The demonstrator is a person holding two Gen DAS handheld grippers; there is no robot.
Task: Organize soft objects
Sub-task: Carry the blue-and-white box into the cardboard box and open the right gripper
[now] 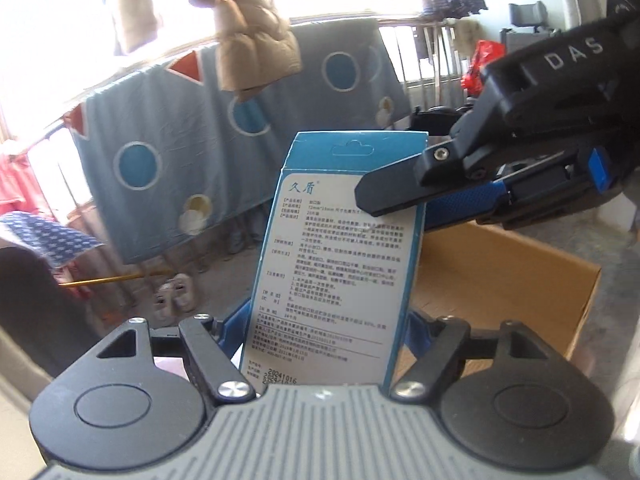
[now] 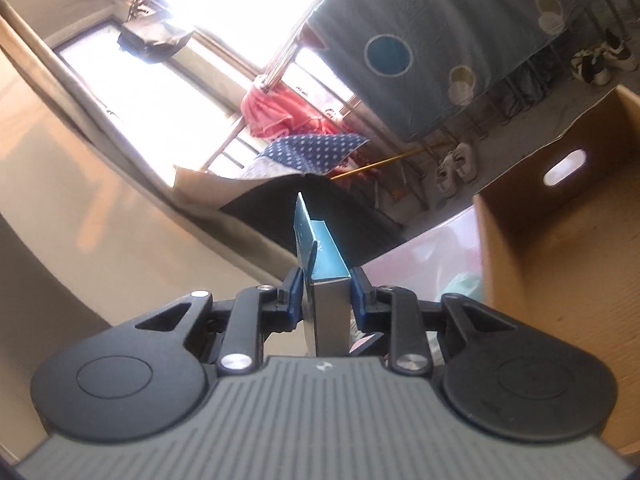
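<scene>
A flat blue-and-white carton [image 1: 332, 264] with printed text stands upright between the blue pads of my left gripper [image 1: 324, 312], which is shut on its two long edges. My right gripper [image 1: 400, 204] reaches in from the right. One black finger [image 1: 384, 196] lies across the carton's upper right face and the other is behind it. In the right wrist view the same carton [image 2: 328, 264] is seen edge-on, and my right gripper [image 2: 326, 292] is shut on its thin sides. Both grippers hold it in the air.
An open cardboard box [image 1: 500, 280] sits below right, with a handle hole showing on its wall [image 2: 560, 260]. A pink surface [image 2: 432, 248] holds a teal soft item [image 2: 464, 284] beside it. Behind hang a blue spotted sheet [image 1: 200, 140] and a tan padded jacket [image 1: 248, 32]. Shoes [image 1: 176, 296] sit on the floor.
</scene>
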